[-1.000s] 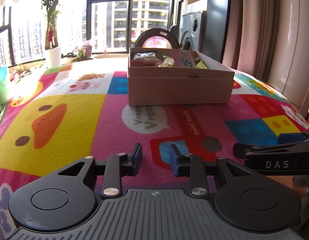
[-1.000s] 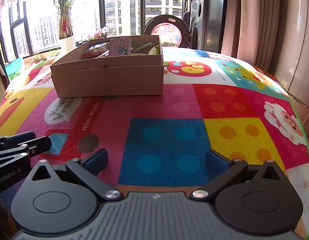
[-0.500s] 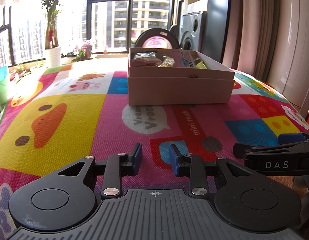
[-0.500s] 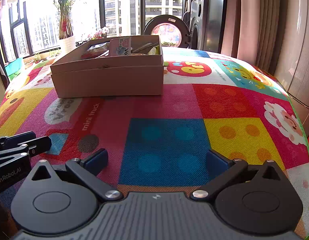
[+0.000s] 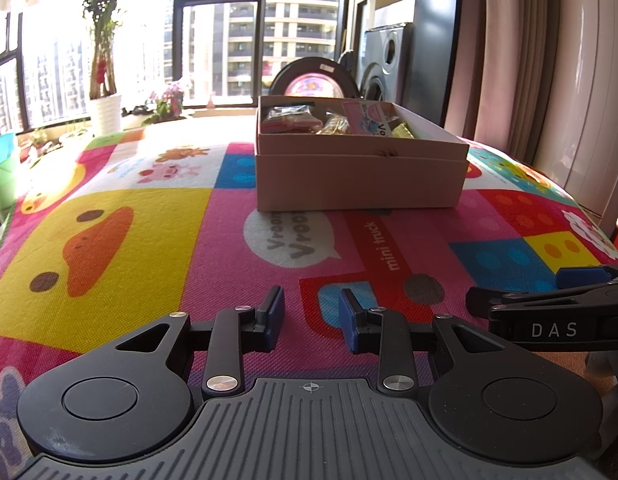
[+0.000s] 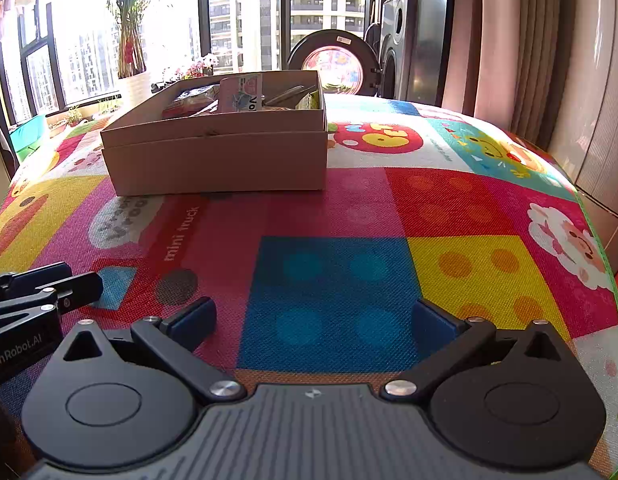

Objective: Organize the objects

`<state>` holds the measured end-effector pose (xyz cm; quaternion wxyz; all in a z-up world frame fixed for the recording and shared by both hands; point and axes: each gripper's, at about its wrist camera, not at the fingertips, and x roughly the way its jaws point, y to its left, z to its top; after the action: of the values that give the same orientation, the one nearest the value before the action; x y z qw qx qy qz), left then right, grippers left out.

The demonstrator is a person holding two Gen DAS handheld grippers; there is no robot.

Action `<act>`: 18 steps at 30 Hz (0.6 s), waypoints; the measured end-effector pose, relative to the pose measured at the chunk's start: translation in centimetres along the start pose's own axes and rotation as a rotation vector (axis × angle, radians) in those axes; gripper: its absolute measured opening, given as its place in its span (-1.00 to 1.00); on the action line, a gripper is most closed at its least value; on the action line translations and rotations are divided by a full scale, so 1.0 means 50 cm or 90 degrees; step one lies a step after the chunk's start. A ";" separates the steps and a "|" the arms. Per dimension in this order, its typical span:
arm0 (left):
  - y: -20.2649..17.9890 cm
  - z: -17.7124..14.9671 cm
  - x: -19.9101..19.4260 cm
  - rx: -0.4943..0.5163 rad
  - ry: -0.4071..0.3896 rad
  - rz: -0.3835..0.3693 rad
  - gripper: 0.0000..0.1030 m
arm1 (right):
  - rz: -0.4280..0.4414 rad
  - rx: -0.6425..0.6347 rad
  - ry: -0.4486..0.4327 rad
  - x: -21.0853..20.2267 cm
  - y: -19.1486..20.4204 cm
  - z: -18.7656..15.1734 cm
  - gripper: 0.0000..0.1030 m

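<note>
A tan cardboard box (image 5: 361,178) stands on the colourful play mat, well ahead of both grippers; it also shows in the right wrist view (image 6: 217,160). It holds several packets, among them a pink packet (image 5: 367,118) standing upright, also seen from the right wrist (image 6: 241,94). My left gripper (image 5: 311,314) rests low over the mat near the front edge, jaws a narrow gap apart and empty. My right gripper (image 6: 313,318) is wide open and empty, just to the right of the left one.
The mat (image 5: 109,240) covers the whole surface. Its right edge drops off beside curtains and a white wall (image 6: 589,128). A round black-rimmed object (image 6: 333,62) and a washing machine (image 6: 405,44) stand behind the box. A potted plant (image 5: 105,116) stands at the far left.
</note>
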<state>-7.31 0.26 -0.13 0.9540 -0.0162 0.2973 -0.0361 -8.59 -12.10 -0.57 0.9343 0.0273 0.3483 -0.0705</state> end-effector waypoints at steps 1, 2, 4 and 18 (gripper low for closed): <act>-0.001 0.000 0.000 0.002 0.000 0.001 -0.35 | 0.000 0.000 0.000 0.000 0.000 0.000 1.00; -0.001 0.001 0.000 0.003 0.000 0.000 -0.34 | 0.000 0.000 0.000 0.000 0.000 0.000 1.00; -0.001 0.001 0.000 0.003 -0.001 -0.002 -0.32 | 0.000 0.000 0.000 0.000 0.000 0.000 1.00; -0.012 0.001 0.003 0.014 0.002 0.006 -0.29 | 0.006 0.004 -0.001 0.000 -0.003 0.000 1.00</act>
<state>-7.17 -0.34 -0.13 0.9537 -0.0044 0.2987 -0.0352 -8.60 -12.24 -0.57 0.9348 0.0320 0.3472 -0.0676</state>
